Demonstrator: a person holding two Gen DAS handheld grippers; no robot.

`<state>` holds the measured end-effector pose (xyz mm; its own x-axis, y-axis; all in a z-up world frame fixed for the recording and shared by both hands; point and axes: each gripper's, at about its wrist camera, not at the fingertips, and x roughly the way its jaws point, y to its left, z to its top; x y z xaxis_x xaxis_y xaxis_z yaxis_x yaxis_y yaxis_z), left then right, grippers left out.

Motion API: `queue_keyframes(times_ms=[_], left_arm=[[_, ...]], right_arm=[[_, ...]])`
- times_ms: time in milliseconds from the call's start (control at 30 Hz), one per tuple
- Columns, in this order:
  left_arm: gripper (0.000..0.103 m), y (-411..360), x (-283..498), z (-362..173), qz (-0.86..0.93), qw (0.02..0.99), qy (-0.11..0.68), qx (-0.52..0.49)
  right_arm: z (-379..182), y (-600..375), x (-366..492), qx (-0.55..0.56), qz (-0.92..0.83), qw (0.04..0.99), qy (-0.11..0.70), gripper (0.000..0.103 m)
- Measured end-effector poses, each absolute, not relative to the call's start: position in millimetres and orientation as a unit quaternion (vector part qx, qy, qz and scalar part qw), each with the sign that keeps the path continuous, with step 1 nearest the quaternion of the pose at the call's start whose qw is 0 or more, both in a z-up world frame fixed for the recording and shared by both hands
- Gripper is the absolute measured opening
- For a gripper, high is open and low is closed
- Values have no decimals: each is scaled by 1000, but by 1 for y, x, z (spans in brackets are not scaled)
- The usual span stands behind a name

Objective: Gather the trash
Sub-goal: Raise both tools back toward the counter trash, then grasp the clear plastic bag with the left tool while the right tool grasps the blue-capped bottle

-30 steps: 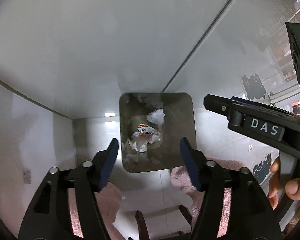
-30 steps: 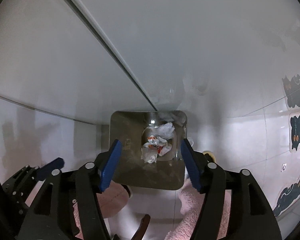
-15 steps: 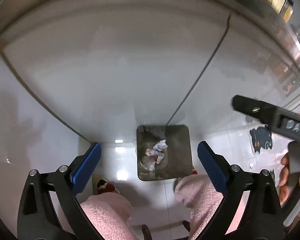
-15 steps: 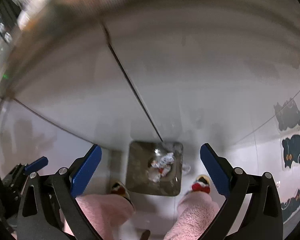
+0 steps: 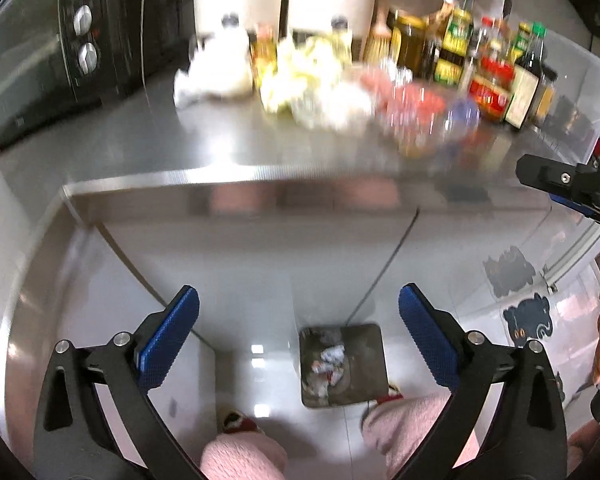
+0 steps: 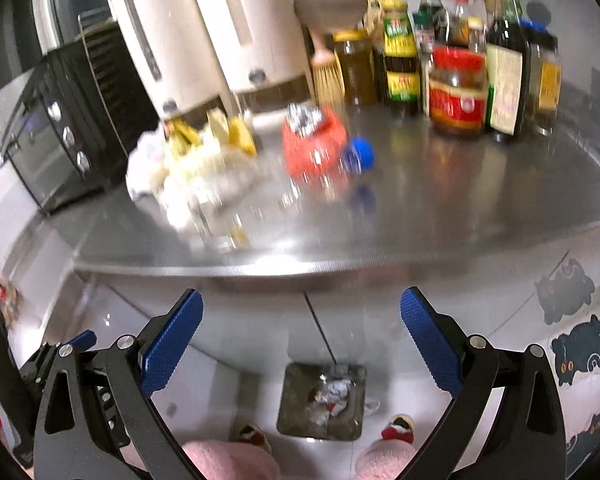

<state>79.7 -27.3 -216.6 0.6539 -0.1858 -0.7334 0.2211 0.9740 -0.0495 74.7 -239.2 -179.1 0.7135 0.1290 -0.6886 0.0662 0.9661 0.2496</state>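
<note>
a: left wrist view? surface, room.
b: steel counter [image 5: 148,152], blurred wrappers [image 5: 312,88], sauce bottles [image 5: 496,68]. trash bin [image 5: 342,364] on floor below, crumpled trash inside.
a: pose?
b: left gripper [image 5: 298,340] tilted down, jaws wide, empty.
a: right wrist view?
b: same counter [image 6: 460,208], bin [image 6: 320,400] between slippers [image 6: 398,428]. right gripper [image 6: 302,340] spread wide, empty.

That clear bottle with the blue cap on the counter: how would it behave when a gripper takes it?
The clear bottle with the blue cap looks like thin plastic and seems empty, so it is probably light and may buckle under a firm squeeze. Its round body would likely roll or skid on the smooth steel counter if nudged. Motion blur hides whether it stands or lies.
</note>
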Motion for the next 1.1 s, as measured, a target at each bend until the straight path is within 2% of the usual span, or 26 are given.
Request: queue_keyframes(times_ms=[267,367,433,533,1000,1100], left_arm=[[95,-28,103,-162,-111,933,341,32],[95,-30,110,-154,-114,935,333,36],[94,-31,116,-152,-116,936,329,42],[92,-34,126,-151,-120,937,323,50],[88,-45,176,-175,-135,926,350,43],[84,-48,182,-179,-140,924,352,42]], right_arm=[[-145,-230,113,142,-9,922,360,99],[-146,-229,132,150,-20,920,362,96],[-150,-227,144,149,-22,916,372,90],[-159,-225,155,157,-22,908,387,87],[-178,-203,200,126,-20,898,421,88],[-183,-205,204,121,-20,897,424,87]])
